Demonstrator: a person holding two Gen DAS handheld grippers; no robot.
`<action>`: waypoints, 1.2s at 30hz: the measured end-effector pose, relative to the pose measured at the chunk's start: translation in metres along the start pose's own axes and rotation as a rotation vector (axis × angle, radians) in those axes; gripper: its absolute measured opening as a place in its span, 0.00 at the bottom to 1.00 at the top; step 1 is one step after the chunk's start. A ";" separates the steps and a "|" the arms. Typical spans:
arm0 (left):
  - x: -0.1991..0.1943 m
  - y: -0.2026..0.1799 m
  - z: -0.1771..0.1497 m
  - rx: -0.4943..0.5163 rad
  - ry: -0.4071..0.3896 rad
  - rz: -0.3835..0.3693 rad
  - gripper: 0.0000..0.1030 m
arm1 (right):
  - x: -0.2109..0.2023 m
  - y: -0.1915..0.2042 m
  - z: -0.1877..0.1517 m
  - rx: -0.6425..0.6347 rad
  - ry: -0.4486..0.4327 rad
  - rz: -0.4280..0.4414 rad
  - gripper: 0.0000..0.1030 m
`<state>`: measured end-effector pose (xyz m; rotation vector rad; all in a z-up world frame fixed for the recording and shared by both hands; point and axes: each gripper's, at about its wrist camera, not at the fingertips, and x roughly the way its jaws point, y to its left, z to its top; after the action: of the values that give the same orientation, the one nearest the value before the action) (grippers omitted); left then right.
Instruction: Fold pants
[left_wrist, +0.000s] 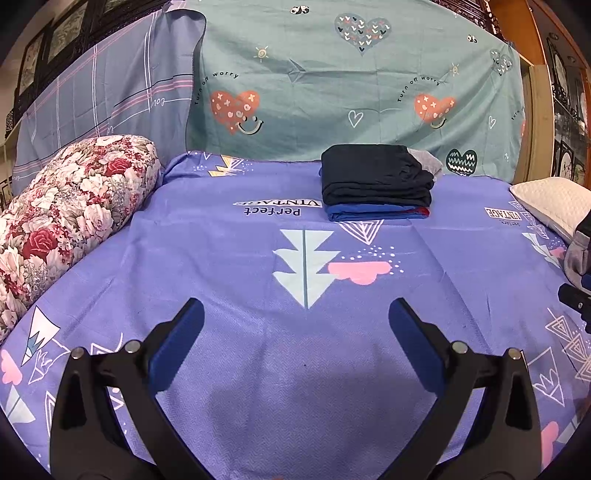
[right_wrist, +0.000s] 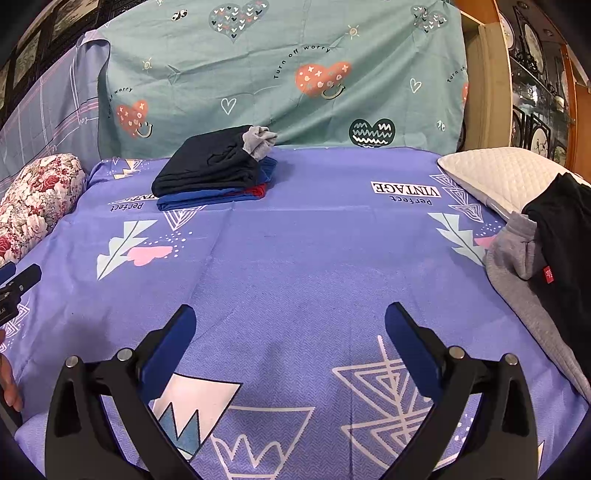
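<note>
A stack of folded clothes (left_wrist: 376, 181) sits at the back of the bed: dark folded pants on top, a blue and red garment under them, a grey piece behind; it also shows in the right wrist view (right_wrist: 214, 170). A heap of unfolded clothes lies at the bed's right edge: a grey garment (right_wrist: 524, 280) with a black one (right_wrist: 565, 258) on it. My left gripper (left_wrist: 295, 314) is open and empty above the purple sheet (left_wrist: 258, 258). My right gripper (right_wrist: 290, 321) is open and empty, left of the heap. The left gripper's tip shows at the right view's left edge (right_wrist: 18, 284).
A floral bolster (left_wrist: 62, 206) lies along the bed's left side. A white quilted pillow (right_wrist: 495, 177) lies at the back right. A green printed sheet (left_wrist: 332, 85) hangs behind the bed. Shelves with plates (right_wrist: 535, 74) stand at the far right.
</note>
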<state>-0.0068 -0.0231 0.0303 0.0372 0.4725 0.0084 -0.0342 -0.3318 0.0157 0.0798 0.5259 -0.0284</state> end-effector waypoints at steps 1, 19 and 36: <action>0.001 -0.001 0.000 0.003 0.002 0.000 0.98 | 0.000 0.000 0.000 0.000 -0.001 0.001 0.99; 0.006 0.010 0.001 -0.042 0.056 0.030 0.98 | 0.000 0.002 0.000 -0.012 -0.006 0.004 0.99; 0.009 0.009 0.001 -0.029 0.061 0.037 0.98 | 0.000 0.001 -0.001 -0.009 0.002 0.002 0.99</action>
<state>0.0014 -0.0142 0.0277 0.0176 0.5330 0.0523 -0.0344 -0.3305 0.0152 0.0714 0.5275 -0.0237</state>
